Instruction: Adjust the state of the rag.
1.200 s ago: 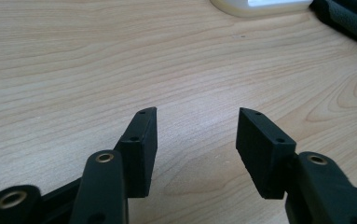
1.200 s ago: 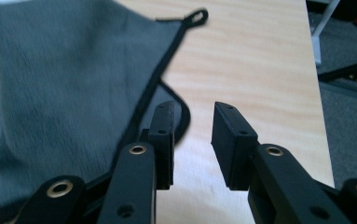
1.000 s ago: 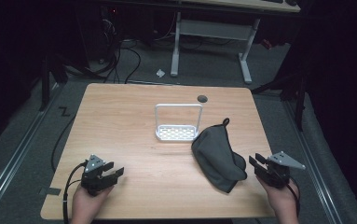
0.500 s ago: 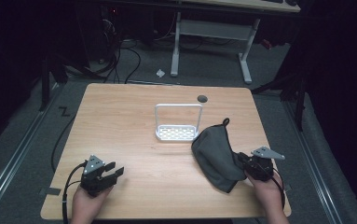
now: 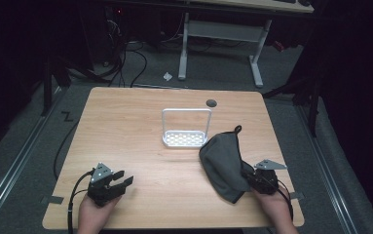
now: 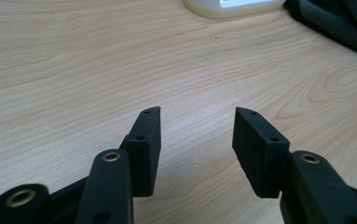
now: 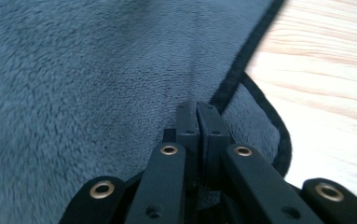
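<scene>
A dark grey cloth (image 5: 222,163) with a black hem lies crumpled on the right half of the wooden table (image 5: 125,126). My right gripper (image 5: 247,176) is at the cloth's near right edge. In the right gripper view its jaws (image 7: 197,106) are pressed together, pinching a fold of the cloth (image 7: 97,70) beside the hem. My left gripper (image 5: 123,178) rests at the table's near left, far from the cloth. Its jaws (image 6: 197,116) stand apart over bare wood with nothing between them, and they have just been opening a little.
A small white wire rack (image 5: 186,138) with an upright frame stands mid-table, just left of the cloth's far end. A round cable hole (image 5: 211,103) sits near the far edge. The table's near edge is close behind both hands.
My right gripper moved left and down from the table's right edge onto the cloth, and its jaws closed on the fabric. The left hand stayed where it was.
</scene>
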Action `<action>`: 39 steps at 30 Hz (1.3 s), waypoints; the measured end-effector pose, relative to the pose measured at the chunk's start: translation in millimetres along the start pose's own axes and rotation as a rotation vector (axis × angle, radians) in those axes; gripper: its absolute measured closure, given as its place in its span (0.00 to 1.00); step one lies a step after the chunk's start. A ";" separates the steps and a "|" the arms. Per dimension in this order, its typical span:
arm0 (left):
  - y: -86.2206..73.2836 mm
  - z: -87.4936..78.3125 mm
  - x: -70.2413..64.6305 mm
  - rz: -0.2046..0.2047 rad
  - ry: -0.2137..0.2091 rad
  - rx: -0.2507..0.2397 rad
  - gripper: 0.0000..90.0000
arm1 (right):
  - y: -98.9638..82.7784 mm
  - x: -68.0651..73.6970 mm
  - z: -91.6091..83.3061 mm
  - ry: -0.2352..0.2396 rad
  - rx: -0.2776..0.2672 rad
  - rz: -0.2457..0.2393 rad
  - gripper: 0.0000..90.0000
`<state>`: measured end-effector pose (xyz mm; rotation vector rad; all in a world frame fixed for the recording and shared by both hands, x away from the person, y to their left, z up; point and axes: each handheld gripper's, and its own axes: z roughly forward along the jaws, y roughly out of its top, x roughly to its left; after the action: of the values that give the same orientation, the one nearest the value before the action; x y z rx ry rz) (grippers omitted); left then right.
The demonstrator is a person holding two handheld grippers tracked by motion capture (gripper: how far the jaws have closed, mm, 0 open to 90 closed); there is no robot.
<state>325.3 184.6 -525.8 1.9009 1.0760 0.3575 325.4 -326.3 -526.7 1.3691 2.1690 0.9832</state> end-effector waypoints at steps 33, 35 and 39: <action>9.8 24.3 -78.6 0.159 -0.146 0.031 0.55 | 19.7 129.7 30.1 0.295 0.047 -0.306 0.98; 12.0 24.6 -90.8 0.174 -0.171 0.020 0.54 | 21.2 139.2 31.9 0.301 0.042 -0.345 0.96; 12.4 26.8 -110.2 0.218 -0.207 0.016 0.53 | 21.9 138.4 24.1 0.283 0.013 -0.353 0.92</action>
<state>284.3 78.9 -512.1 2.0252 0.7405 0.2669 292.9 -187.9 -521.5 0.8456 2.5123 1.0726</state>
